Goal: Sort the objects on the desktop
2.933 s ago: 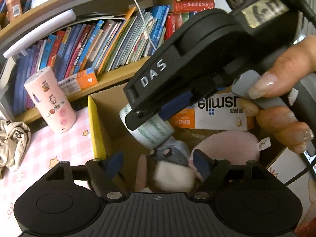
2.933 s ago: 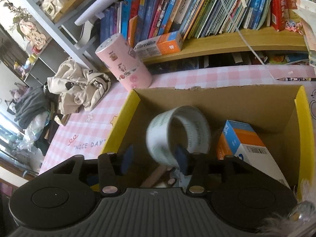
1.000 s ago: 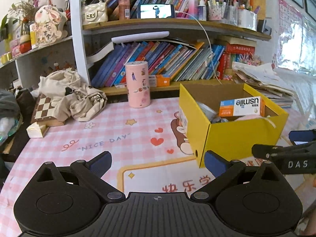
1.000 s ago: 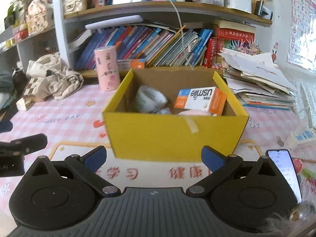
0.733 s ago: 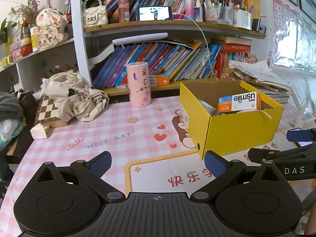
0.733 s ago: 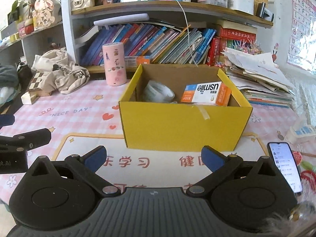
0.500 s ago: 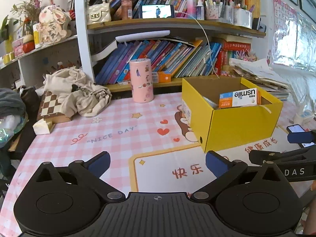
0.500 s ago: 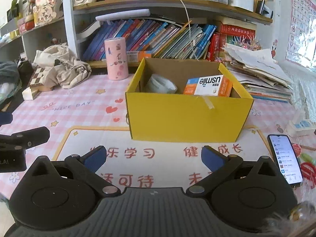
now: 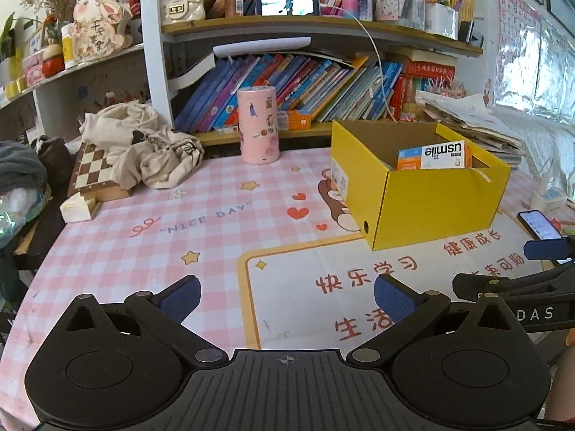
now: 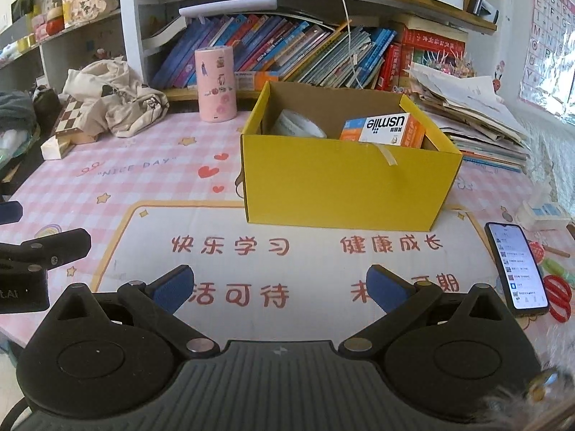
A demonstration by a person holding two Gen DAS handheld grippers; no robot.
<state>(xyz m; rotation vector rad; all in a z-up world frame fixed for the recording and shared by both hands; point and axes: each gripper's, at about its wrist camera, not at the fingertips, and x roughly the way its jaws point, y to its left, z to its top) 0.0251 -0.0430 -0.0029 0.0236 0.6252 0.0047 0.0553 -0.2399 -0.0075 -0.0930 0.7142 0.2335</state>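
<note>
A yellow cardboard box (image 10: 345,183) stands on the pink checked table mat; it also shows in the left wrist view (image 9: 442,204). In it lie an orange and white usmile box (image 10: 386,129) and a roll of clear tape (image 10: 298,127). The usmile box (image 9: 436,154) also shows in the left wrist view. My left gripper (image 9: 285,298) is open and empty, low over the mat, left of the yellow box. My right gripper (image 10: 280,289) is open and empty, in front of the yellow box.
A pink cylinder (image 10: 215,84) stands behind the box by the bookshelf. A beige cloth bag (image 10: 115,102) and a chessboard (image 10: 73,122) lie at the left. A phone (image 10: 515,269) and red rings (image 10: 559,300) lie at the right. Stacked papers (image 10: 474,115) sit at back right.
Both grippers have drawn back from the yellow box toward the near side of the table. The tape roll, held earlier by the right gripper, now lies in the box.
</note>
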